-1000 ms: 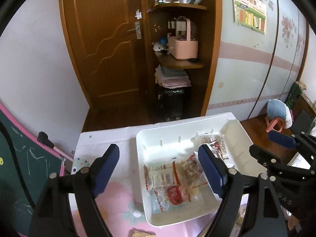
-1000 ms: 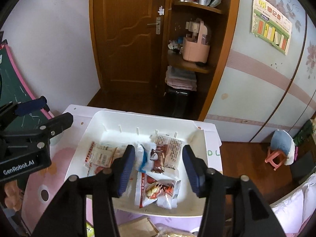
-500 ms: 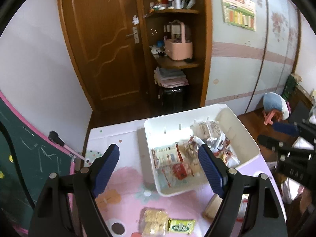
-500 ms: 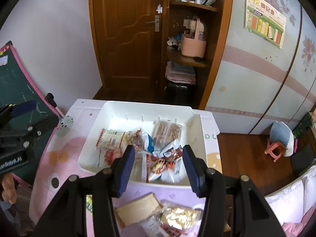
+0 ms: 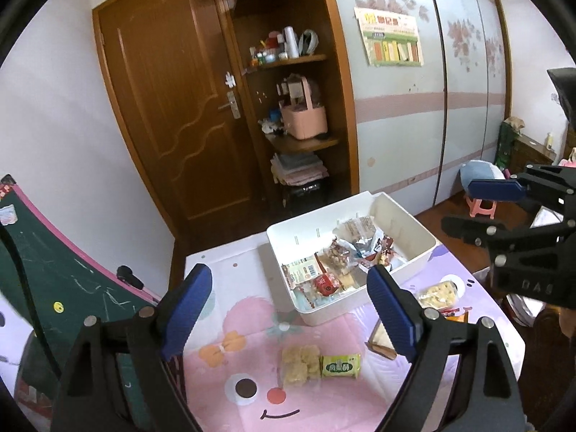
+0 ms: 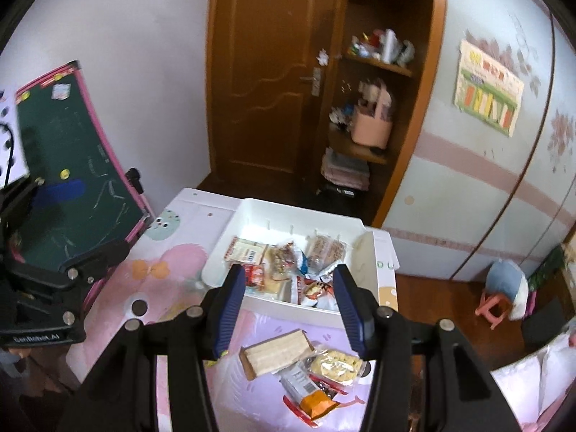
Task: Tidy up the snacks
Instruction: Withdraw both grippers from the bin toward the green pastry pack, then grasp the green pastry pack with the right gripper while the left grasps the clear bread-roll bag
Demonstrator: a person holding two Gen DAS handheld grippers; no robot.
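A white bin (image 5: 403, 216) (image 6: 259, 208) holding several snack packets stands at the far end of a small table. Loose snacks lie nearer: a yellow-green packet (image 5: 340, 365) beside a pale cracker pack (image 5: 300, 365), a wafer pack (image 6: 275, 352), a clear cracker bag (image 6: 333, 361) and an orange packet (image 6: 315, 401). My left gripper (image 5: 288, 309) is open and empty, high above the table. My right gripper (image 6: 288, 306) is open and empty, above the bin's near edge. Each gripper shows in the other's view.
The table has a pink and lilac cartoon mat (image 5: 252, 342). A green chalkboard (image 5: 54, 288) leans at the left. Behind are a wooden door (image 5: 172, 108), corner shelves with a pink basket (image 5: 304, 118), and a small pink stool (image 6: 495, 304) on the floor.
Both grippers have pulled back and up from the bin, so the bin looks smaller and the loose snacks on the mat have come into view. Both stay open.
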